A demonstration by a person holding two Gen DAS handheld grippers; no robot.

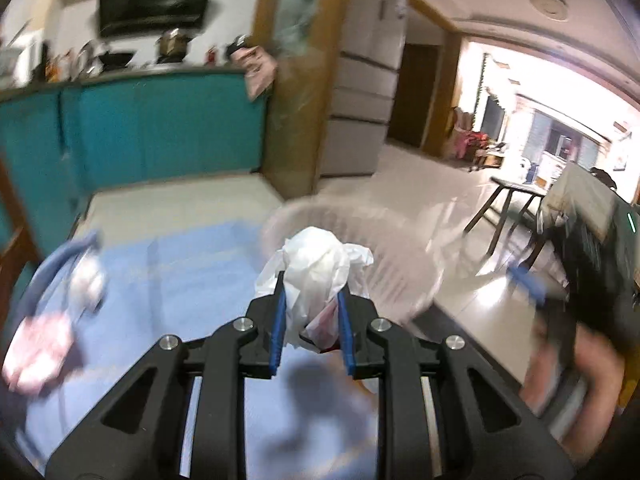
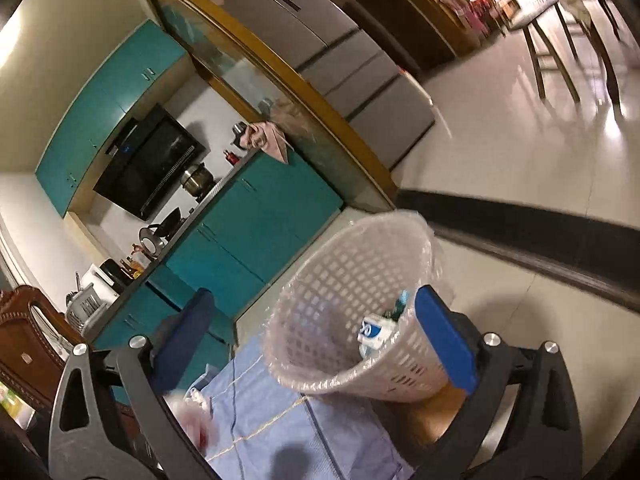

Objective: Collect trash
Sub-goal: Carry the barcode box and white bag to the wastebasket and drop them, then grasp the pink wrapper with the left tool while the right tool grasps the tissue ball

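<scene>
My left gripper [image 1: 310,284] is shut on a crumpled white plastic bag [image 1: 316,256], held above the blue tablecloth [image 1: 180,260]. Just beyond it a pale pink mesh basket [image 1: 384,248] with a clear liner shows blurred. In the right wrist view the same basket [image 2: 344,264] stands past the table's edge with a blue-and-white wrapper [image 2: 374,334] inside. My right gripper [image 2: 314,292] is wide open, its blue pads [image 2: 444,336] on either side of the basket's image, pressing on nothing. A blurred white-and-red scrap [image 2: 192,412] lies on the cloth.
Blurred pink and white items [image 1: 40,348] lie at the cloth's left end. Teal kitchen cabinets [image 2: 248,232], a wood-framed glass partition [image 2: 304,92] and a grey fridge [image 2: 360,72] stand behind. A carved wooden chair [image 2: 28,340] is at left. A dining table [image 1: 516,196] stands across the tiled floor.
</scene>
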